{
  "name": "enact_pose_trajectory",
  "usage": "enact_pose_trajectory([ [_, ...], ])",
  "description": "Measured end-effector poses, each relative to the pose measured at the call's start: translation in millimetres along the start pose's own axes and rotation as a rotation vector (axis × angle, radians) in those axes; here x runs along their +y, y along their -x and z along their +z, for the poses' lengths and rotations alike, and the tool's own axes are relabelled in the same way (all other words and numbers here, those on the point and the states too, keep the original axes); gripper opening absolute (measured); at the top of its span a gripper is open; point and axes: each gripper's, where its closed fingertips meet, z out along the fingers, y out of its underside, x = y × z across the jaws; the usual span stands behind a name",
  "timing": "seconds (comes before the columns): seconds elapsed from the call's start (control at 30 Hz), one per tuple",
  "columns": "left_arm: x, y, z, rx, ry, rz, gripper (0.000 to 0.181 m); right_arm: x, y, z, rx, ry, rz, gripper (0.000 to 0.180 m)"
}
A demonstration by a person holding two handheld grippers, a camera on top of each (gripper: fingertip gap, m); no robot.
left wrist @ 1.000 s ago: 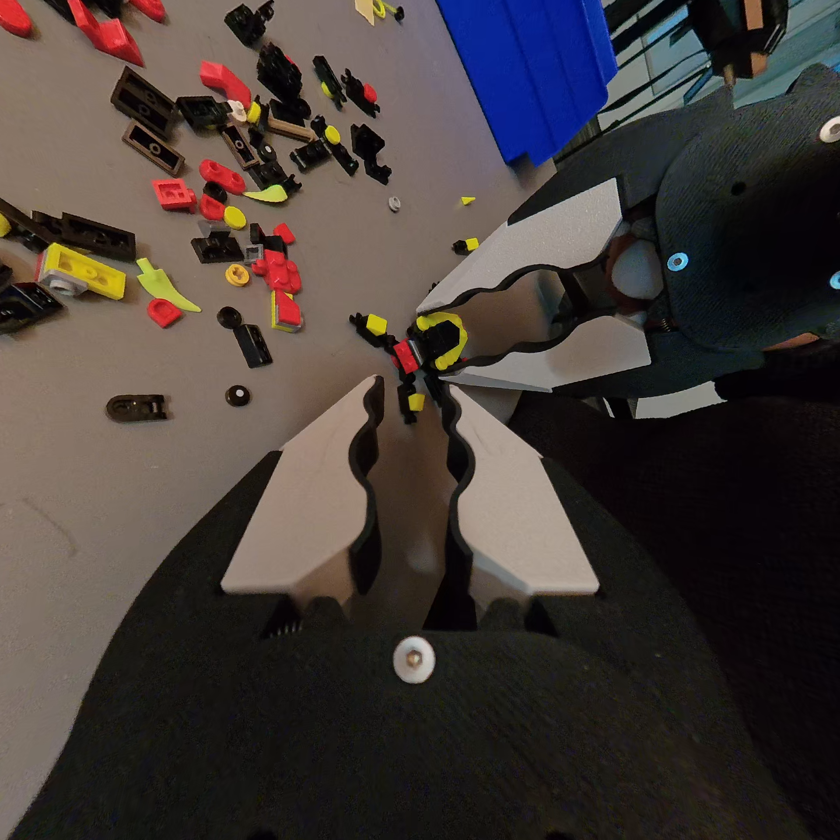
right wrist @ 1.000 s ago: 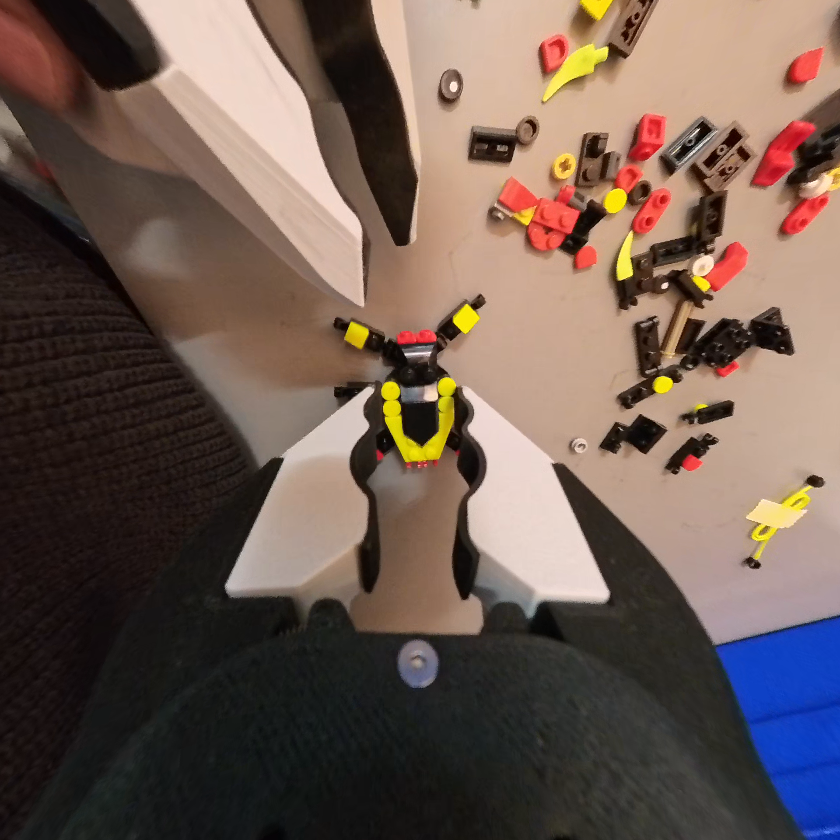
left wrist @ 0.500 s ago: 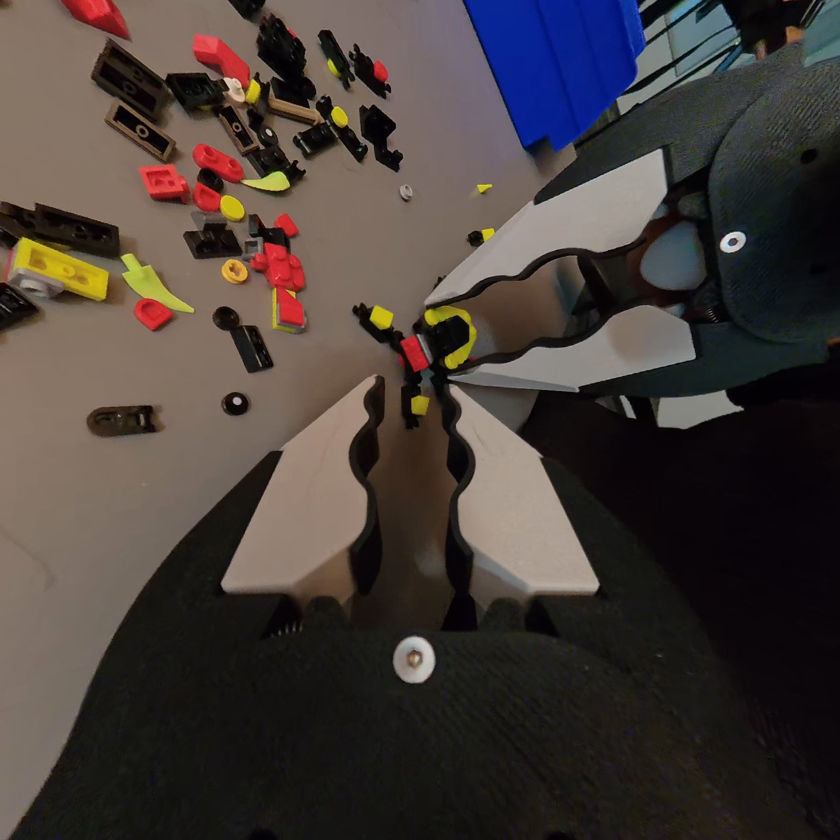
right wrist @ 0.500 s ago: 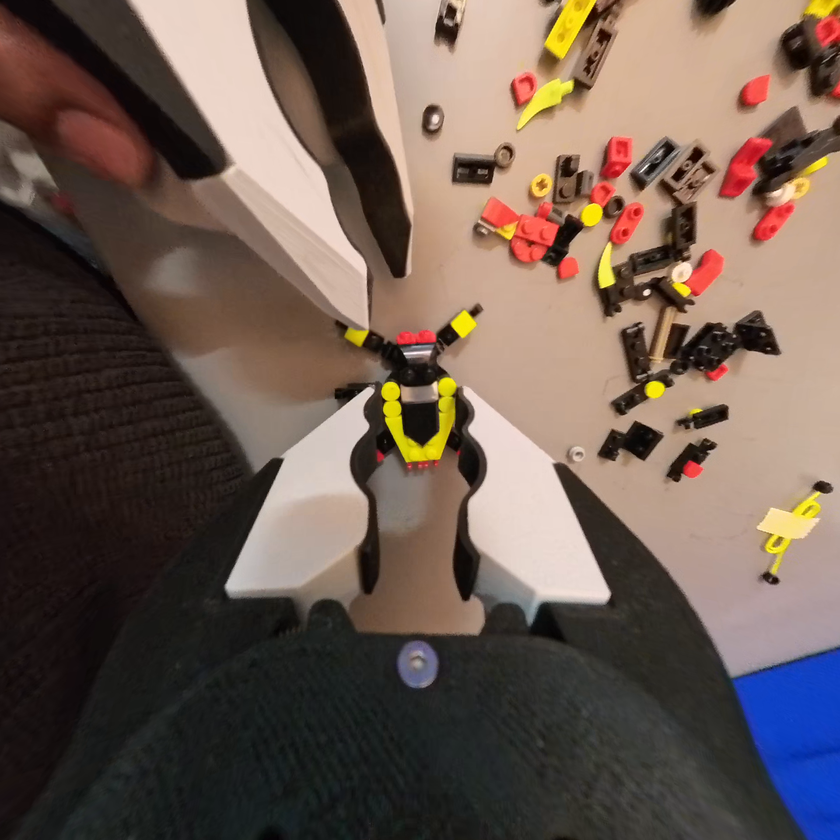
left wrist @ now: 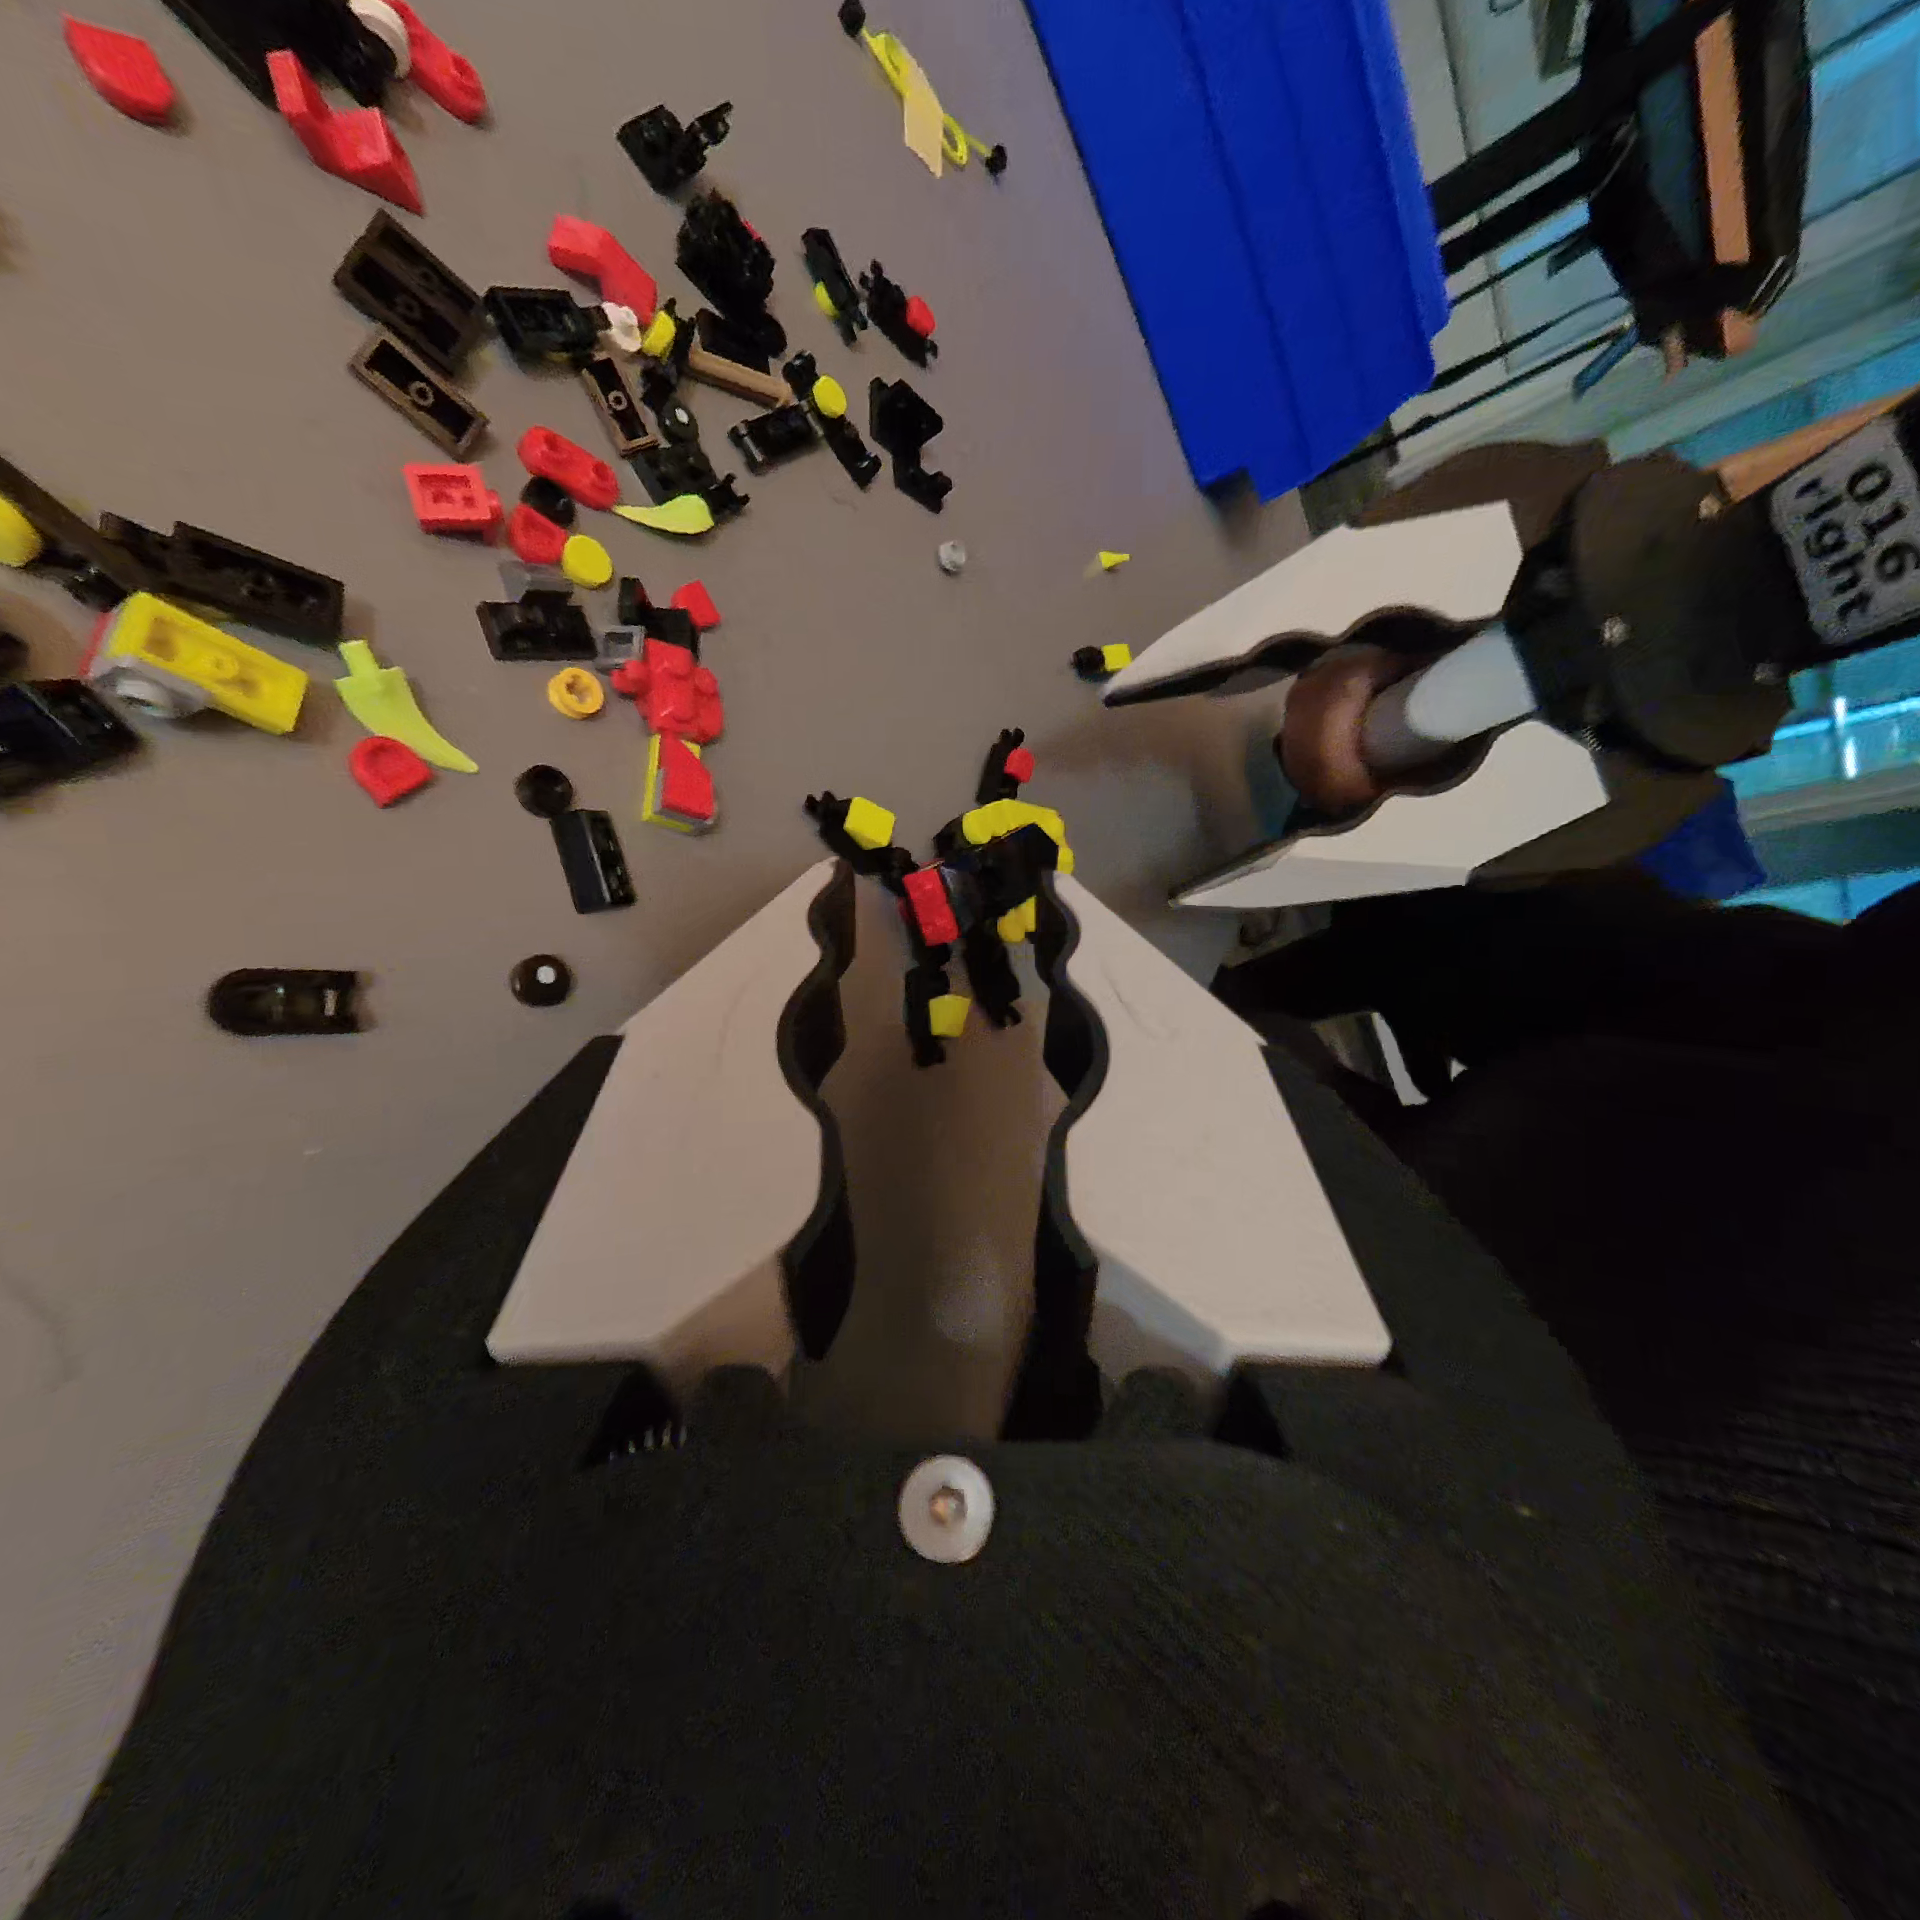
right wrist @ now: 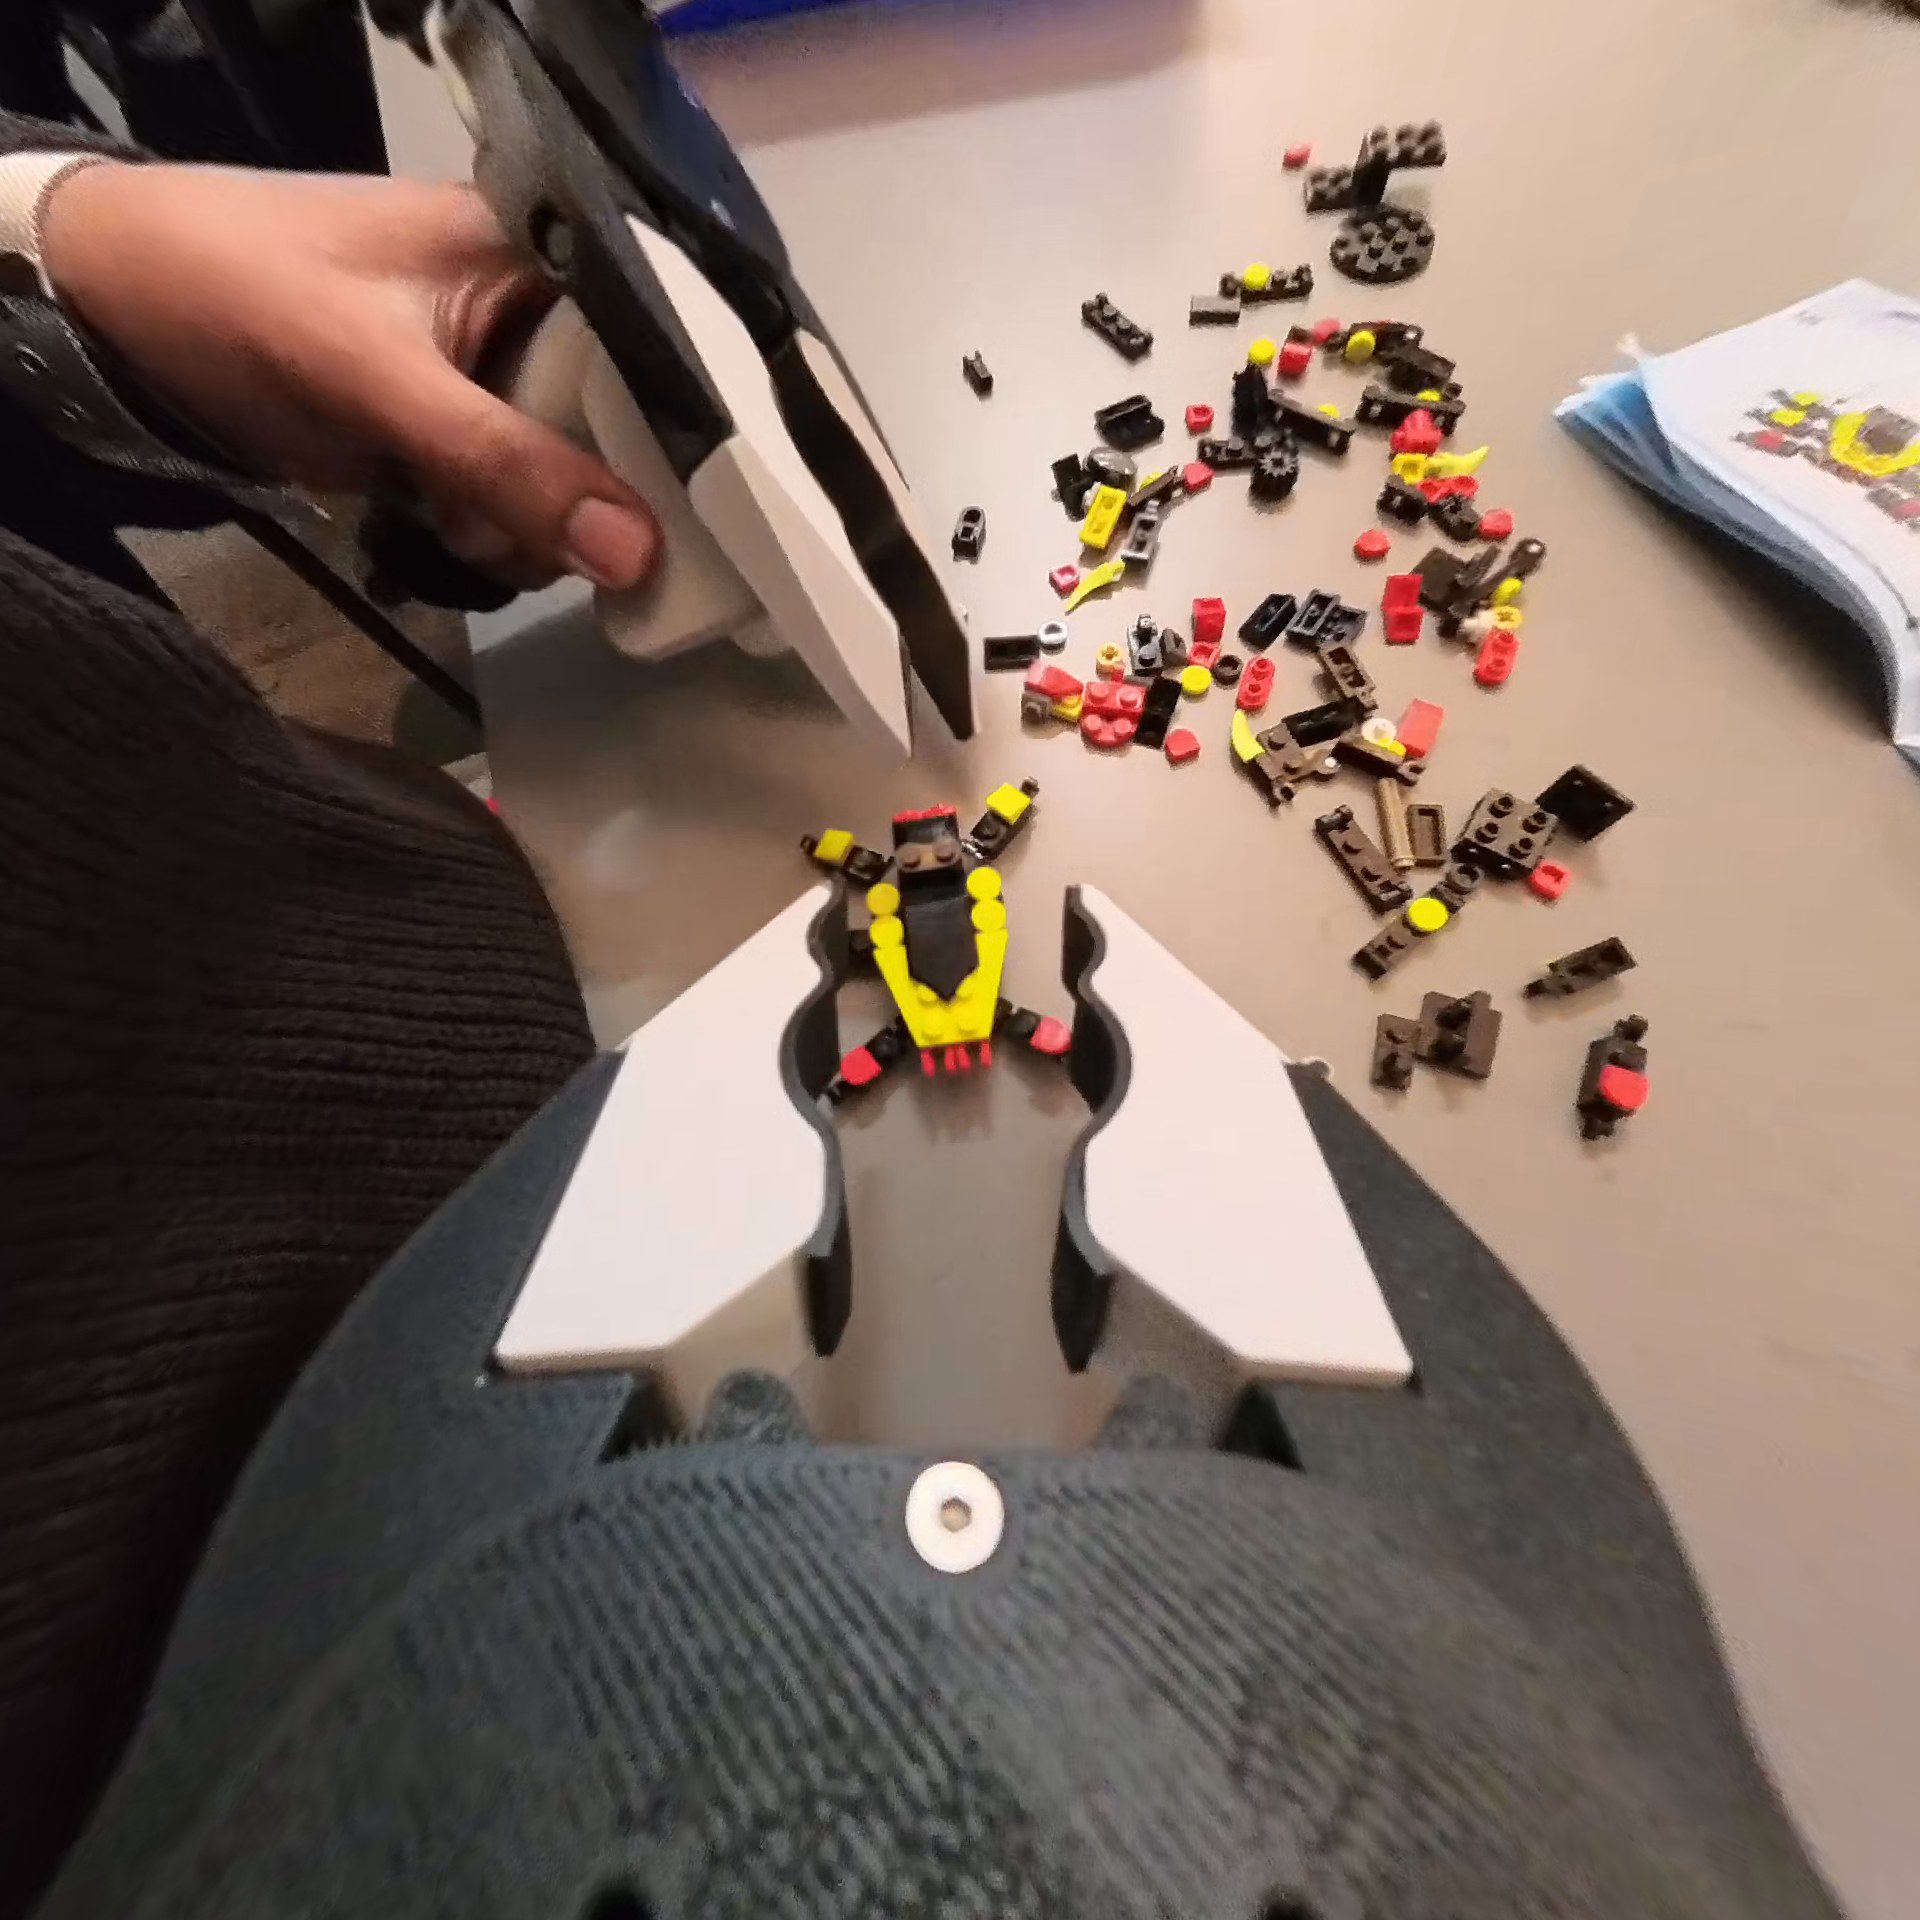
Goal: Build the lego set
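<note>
A small black, yellow and red lego model lies flat on the grey table, limbs spread. My right gripper is open and the model shows between its fingers with a gap on the right side. In the left wrist view the right gripper stands open just right of the model. My left gripper is open, its tips on either side of the model in that view. From the right wrist view the left gripper hovers just above and behind the model's head.
Several loose black, red and yellow pieces lie scattered beyond the model, and also show in the left wrist view. An instruction booklet lies at the far right. A blue bin stands at the table's edge. A hand holds the left gripper. Tip to tip, the grippers are about 5 centimeters apart.
My right gripper has opened, let go of the model and drawn back. The model now lies on the table. My left gripper has moved in over it.
</note>
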Motion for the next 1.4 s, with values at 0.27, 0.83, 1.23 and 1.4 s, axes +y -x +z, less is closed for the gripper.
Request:
enact_pose_trajectory([
  [0.27, 7, 1, 10, -0.093, -0.020, -0.046, 0.037, 4, 8, 4, -0.129, -0.050, 0.064, 0.032],
  [0.83, 11, 0, 13, -0.077, -0.008, -0.143, 0.013, 16, 8, 25, -0.161, -0.025, 0.026, 0.008],
  [1.23, 11, -5, 16, -0.053, 0.062, -0.163, 0.012, 9, 12, 16, -0.263, -0.108, 0.122, 0.004],
  [1.4, 14, -6, 17, -0.059, 0.061, -0.170, 0.014, 13, 9, 14, -0.275, -0.096, 0.199, 0.012],
])
